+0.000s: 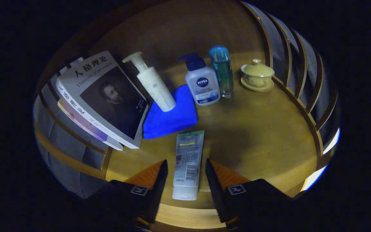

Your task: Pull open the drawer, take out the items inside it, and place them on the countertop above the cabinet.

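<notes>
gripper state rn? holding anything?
Gripper: jaws open, straddling the lower half of the tube lying flat on the countertop; a gap shows on each side, so not gripping it.

"NIVEA" is printed on the white pump bottle (202, 84) at the far side. "人格理论" and "Theories of personality" are printed on the book (105, 96) at the left. A barcode is carried by the near tube (187, 164), its small print unreadable.

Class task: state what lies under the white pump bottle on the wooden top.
The white pump bottle stands on a folded blue cloth, which lies on the wooden top. Whatever is beneath the cloth is covered. The gripper straddles a tube, open.
</notes>
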Action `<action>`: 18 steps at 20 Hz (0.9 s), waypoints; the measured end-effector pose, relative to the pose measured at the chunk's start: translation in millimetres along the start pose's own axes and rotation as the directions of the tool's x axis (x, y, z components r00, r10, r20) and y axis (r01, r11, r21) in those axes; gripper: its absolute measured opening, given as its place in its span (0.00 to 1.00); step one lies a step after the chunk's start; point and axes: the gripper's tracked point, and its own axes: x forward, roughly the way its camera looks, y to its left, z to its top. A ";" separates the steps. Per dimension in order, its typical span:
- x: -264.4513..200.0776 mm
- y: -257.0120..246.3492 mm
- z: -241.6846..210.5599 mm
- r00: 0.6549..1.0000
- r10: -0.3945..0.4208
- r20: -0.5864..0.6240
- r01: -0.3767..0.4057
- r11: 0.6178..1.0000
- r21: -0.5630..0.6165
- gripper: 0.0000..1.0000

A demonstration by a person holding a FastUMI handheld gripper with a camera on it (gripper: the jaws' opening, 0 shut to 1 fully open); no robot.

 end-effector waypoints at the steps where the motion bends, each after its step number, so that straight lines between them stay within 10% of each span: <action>1: -5.4 -0.8 1.3 0.999 -0.013 0.030 0.013 1.000 -0.026 0.88; 7: -55.2 17.8 4.8 0.962 -0.013 0.272 0.072 0.976 -0.206 0.98; 18: -174.1 71.5 -58.1 0.780 0.148 0.609 0.098 0.931 -0.351 0.98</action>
